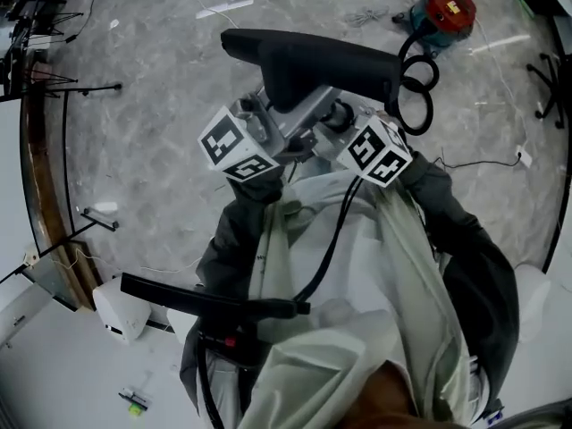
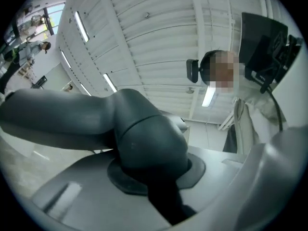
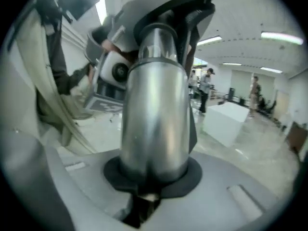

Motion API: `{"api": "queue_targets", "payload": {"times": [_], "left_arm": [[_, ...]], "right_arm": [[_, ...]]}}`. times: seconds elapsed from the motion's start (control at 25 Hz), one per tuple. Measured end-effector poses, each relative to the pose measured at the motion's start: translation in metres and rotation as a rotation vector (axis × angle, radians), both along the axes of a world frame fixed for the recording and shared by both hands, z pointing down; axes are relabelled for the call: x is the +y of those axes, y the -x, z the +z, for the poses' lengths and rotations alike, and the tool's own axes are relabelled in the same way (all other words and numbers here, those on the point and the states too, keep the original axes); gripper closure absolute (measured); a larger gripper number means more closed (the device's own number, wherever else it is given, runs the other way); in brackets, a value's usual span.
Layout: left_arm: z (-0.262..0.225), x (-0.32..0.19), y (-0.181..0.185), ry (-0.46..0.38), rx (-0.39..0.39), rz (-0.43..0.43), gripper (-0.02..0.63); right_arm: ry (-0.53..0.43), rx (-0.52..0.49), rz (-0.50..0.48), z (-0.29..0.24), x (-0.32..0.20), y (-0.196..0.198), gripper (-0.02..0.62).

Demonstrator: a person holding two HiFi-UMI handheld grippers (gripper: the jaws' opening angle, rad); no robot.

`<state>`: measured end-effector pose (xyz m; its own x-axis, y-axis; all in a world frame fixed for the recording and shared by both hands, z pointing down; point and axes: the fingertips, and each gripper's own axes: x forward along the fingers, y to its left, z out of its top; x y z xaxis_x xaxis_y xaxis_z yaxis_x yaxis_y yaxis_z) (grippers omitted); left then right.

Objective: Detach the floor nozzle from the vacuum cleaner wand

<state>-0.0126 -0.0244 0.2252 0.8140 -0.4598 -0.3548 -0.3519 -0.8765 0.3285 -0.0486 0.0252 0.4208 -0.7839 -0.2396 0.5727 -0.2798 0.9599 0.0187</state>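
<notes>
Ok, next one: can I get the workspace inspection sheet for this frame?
Surface: grey marbled floor; no table seen.
Job's things: dark floor nozzle and silver wand, both held up off the floor.
Clutter: white box; stand legs at the left.
Grippers: left gripper jaws clamped on the nozzle's neck; right gripper jaws clamped on the wand.
Cables: black hose looped by the nozzle; thin cable on the floor.
Surroundings: red-topped vacuum body; people far off.

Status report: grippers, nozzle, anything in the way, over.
Left gripper shut on floor nozzle neck. Right gripper shut on wand. Nozzle held up, looks still joined. Black hose loops beside right gripper.
</notes>
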Motion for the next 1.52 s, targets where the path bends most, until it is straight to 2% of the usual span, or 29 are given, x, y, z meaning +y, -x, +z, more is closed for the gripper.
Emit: {"api": "queue_targets", "payload": {"times": [0.08, 0.16, 0.2, 0.24, 0.28, 0.32, 0.4, 0.52, 0.64, 0.72, 0.76, 0.8, 0.84, 0.92, 1.04, 1.12, 1.16, 1.2, 1.28, 1.44, 1.52], "left_arm": [[-0.009, 0.017, -0.014, -0.088, 0.045, 0.118, 0.529], [-0.018, 0.038, -0.027, -0.176, 0.111, 0.256, 0.529], [-0.019, 0.042, -0.03, -0.191, 0.138, 0.294, 0.528], [-0.018, 0.039, -0.031, -0.184, 0.159, 0.295, 0.529], [-0.015, 0.03, -0.031, -0.158, 0.176, 0.264, 0.529], [-0.012, 0.019, -0.029, -0.121, 0.187, 0.218, 0.531], [-0.006, 0.004, -0.029, -0.059, 0.183, 0.146, 0.536], [0.0, -0.002, -0.033, -0.001, 0.097, 0.062, 0.538], [0.009, -0.022, -0.023, 0.097, 0.008, -0.12, 0.54], [0.012, -0.03, -0.014, 0.128, -0.032, -0.209, 0.54], [0.011, -0.03, -0.012, 0.123, -0.042, -0.22, 0.54], [0.009, -0.028, -0.01, 0.106, -0.044, -0.211, 0.538], [0.006, -0.025, -0.009, 0.081, -0.038, -0.185, 0.537], [-0.003, -0.009, -0.013, -0.001, -0.001, -0.088, 0.529], [-0.019, 0.025, -0.027, -0.142, 0.082, 0.11, 0.528], [-0.024, 0.036, -0.033, -0.164, 0.137, 0.184, 0.528], [-0.023, 0.034, -0.031, -0.145, 0.162, 0.184, 0.526], [-0.02, 0.027, -0.027, -0.115, 0.182, 0.161, 0.528], [-0.012, 0.011, -0.017, -0.057, 0.195, 0.088, 0.528], [-0.01, 0.002, -0.015, -0.03, 0.093, -0.001, 0.534], [-0.007, -0.009, -0.01, 0.013, 0.034, -0.104, 0.535]], "right_arm": [[0.156, -0.102, -0.262, -0.009, 0.028, -0.012, 0.523], [0.36, -0.143, -0.518, -0.018, 0.057, -0.032, 0.525], [0.452, -0.141, -0.614, -0.021, 0.067, -0.041, 0.525], [0.519, -0.137, -0.673, -0.024, 0.071, -0.047, 0.525], [0.551, -0.135, -0.685, -0.025, 0.068, -0.05, 0.525], [0.545, -0.133, -0.65, -0.024, 0.061, -0.049, 0.526], [0.444, -0.122, -0.497, -0.015, 0.044, -0.043, 0.529], [0.224, -0.111, -0.21, -0.004, 0.02, -0.034, 0.531], [0.004, -0.07, 0.105, 0.001, -0.015, -0.027, 0.534], [-0.095, -0.046, 0.229, 0.001, -0.031, -0.024, 0.534], [-0.115, -0.042, 0.243, 0.0, -0.034, -0.022, 0.534], [-0.112, -0.047, 0.218, -0.001, -0.033, -0.019, 0.532], [-0.082, -0.063, 0.152, -0.002, -0.027, -0.014, 0.532], [0.037, -0.113, -0.066, -0.005, -0.002, -0.01, 0.531], [0.262, -0.163, -0.447, -0.015, 0.044, -0.026, 0.534], [0.412, -0.146, -0.643, -0.021, 0.068, -0.042, 0.534], [0.474, -0.137, -0.694, -0.024, 0.074, -0.046, 0.534], [0.511, -0.132, -0.696, -0.025, 0.073, -0.046, 0.534], [0.475, -0.127, -0.573, -0.021, 0.059, -0.038, 0.54], [0.169, -0.094, -0.213, -0.01, 0.02, -0.019, 0.549], [0.011, -0.077, -0.019, -0.007, -0.005, -0.014, 0.552]]}}
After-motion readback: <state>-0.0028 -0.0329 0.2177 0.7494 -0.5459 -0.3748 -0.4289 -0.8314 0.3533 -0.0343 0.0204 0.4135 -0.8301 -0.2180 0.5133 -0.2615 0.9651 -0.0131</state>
